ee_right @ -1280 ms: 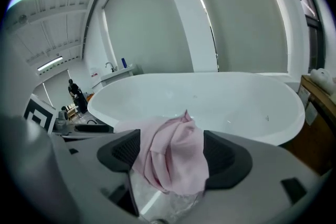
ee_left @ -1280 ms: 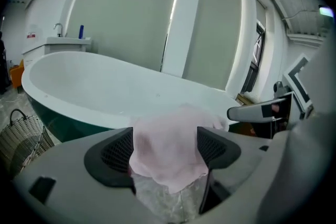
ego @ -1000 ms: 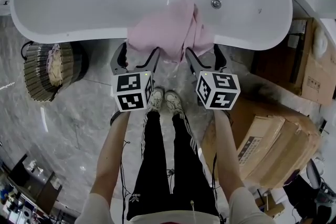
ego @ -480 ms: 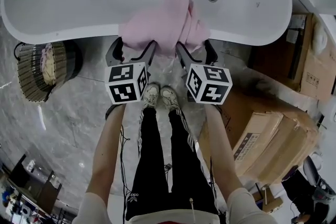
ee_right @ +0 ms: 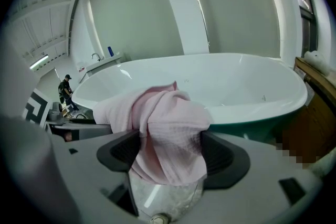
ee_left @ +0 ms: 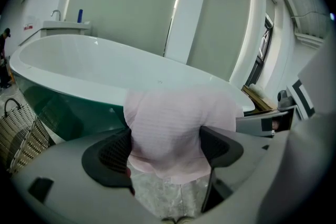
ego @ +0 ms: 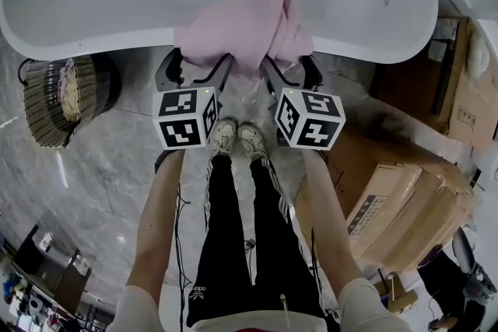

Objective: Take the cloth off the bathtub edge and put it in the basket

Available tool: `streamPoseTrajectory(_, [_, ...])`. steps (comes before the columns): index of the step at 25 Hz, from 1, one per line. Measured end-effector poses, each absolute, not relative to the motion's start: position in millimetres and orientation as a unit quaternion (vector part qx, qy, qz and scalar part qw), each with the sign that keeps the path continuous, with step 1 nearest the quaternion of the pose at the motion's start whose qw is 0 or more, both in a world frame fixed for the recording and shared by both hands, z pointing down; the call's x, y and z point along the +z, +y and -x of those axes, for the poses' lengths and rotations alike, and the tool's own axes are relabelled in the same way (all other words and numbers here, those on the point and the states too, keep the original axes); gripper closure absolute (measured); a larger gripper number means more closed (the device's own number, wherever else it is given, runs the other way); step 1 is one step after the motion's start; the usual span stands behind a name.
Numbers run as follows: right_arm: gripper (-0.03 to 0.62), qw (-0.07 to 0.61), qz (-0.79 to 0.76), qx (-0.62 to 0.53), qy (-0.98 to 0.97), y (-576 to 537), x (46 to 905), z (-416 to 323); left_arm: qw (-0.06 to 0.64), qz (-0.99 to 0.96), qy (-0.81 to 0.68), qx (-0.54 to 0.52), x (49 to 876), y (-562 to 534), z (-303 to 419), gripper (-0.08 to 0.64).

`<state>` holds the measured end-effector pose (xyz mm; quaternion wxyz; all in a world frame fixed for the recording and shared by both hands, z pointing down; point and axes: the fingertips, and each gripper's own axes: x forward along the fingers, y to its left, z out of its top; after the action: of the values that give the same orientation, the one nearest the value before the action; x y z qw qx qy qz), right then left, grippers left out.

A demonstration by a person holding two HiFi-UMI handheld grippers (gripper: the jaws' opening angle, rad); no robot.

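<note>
A pink cloth (ego: 245, 23) hangs over the near rim of the white bathtub (ego: 93, 39), bunched up on its right side. My left gripper (ego: 198, 68) is open, its jaws straddling the cloth's (ee_left: 176, 134) hanging left part, which fills the gap between the pads. My right gripper (ego: 289, 68) is open too, with the bunched right fold of the cloth (ee_right: 170, 136) between its pads. The woven basket (ego: 54, 101) stands on the floor at the left below the tub, with some pale fabric inside it.
Cardboard boxes (ego: 397, 206) are stacked on the floor to the right, close to my right arm. The person's legs and shoes (ego: 237, 140) are directly below the grippers. The basket's rim (ee_left: 21, 136) shows low on the left in the left gripper view. The floor is grey marble.
Both grippers have moved forward to the tub's rim. Their jaws now straddle the cloth's hanging edge instead of stopping short of it. Jaw spread looks unchanged.
</note>
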<state>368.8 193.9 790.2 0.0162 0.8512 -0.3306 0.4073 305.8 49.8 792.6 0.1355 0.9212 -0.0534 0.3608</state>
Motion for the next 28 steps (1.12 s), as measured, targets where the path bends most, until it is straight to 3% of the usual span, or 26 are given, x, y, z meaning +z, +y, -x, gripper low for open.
streamPoseTrajectory(3, [0.219, 0.015, -0.845, 0.416, -0.336, 193.4, 791.1, -368.0, 0.139, -0.919, -0.052, 0.365, 793.8, 50.2, -305.3, 0.158])
streamPoseTrajectory(8, [0.332, 0.047, -0.844, 0.411, -0.341, 190.4, 790.4, -364.4, 0.131, -0.919, -0.032, 0.370, 794.7, 54.6, -304.9, 0.182])
streamPoseTrajectory(10, [0.395, 0.059, -0.845, 0.409, -0.340, 190.6, 790.3, -362.9, 0.098, -0.920, -0.009, 0.379, 794.6, 65.4, -307.8, 0.311])
streamPoseTrajectory(13, [0.485, 0.068, -0.846, 0.409, -0.337, 192.4, 789.8, -361.3, 0.044, -0.921, -0.003, 0.387, 793.4, 78.1, -312.7, 0.406])
streamPoseTrajectory(18, [0.503, 0.067, -0.845, 0.408, -0.339, 192.9, 788.6, -360.1, 0.075, -0.919, -0.020, 0.388, 793.0, 78.4, -310.5, 0.426])
streamPoseTrajectory(28, [0.512, 0.069, -0.847, 0.399, -0.343, 194.9, 784.3, -359.6, 0.055, -0.920, -0.035, 0.387, 789.7, 79.7, -309.4, 0.436])
